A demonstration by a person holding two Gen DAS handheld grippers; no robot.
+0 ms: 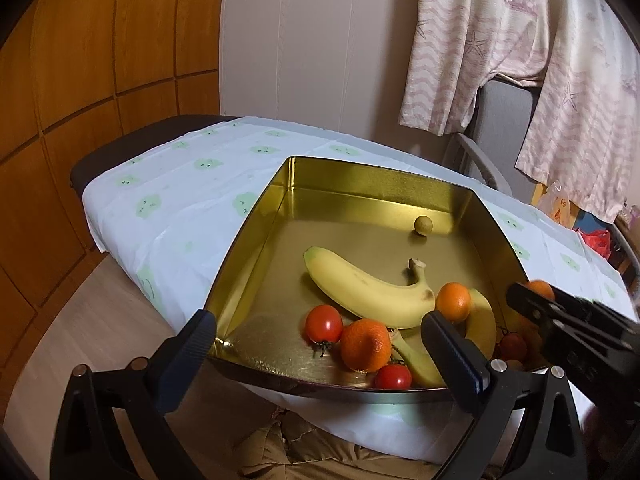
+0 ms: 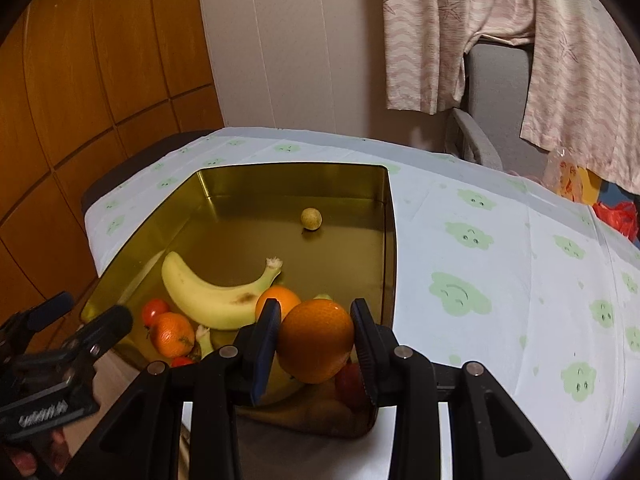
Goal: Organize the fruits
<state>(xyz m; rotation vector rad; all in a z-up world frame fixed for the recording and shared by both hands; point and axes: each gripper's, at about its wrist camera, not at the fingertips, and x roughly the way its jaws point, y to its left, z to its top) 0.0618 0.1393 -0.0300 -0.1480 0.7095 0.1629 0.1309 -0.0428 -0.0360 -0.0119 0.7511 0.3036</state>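
Observation:
A gold tin tray (image 1: pixel 380 172) on the table holds a banana (image 1: pixel 368 292), a second banana (image 1: pixel 482 322), two oranges (image 1: pixel 366 345) (image 1: pixel 453 302), two tomatoes (image 1: pixel 324 323) (image 1: pixel 393 377) and a small round yellow-green fruit (image 1: pixel 423 225). My left gripper (image 1: pixel 320 320) stands wide open over the tray's near edge, holding nothing. My right gripper (image 2: pixel 316 312) is shut on a large orange (image 2: pixel 316 340) above the tray's near right corner. In the right wrist view the tray (image 2: pixel 288 168), banana (image 2: pixel 208 300) and small fruit (image 2: pixel 311 219) show again, with my left gripper (image 2: pixel 86 312) at the left.
The table wears a white cloth with green cloud faces (image 2: pixel 460 292), bare to the right of the tray. Wooden wall panels (image 1: pixel 80 80) stand at the left. Hanging pink-patterned cloth (image 1: pixel 480 40), a grey chair (image 2: pixel 492 80) and coloured bags (image 2: pixel 616 216) lie behind.

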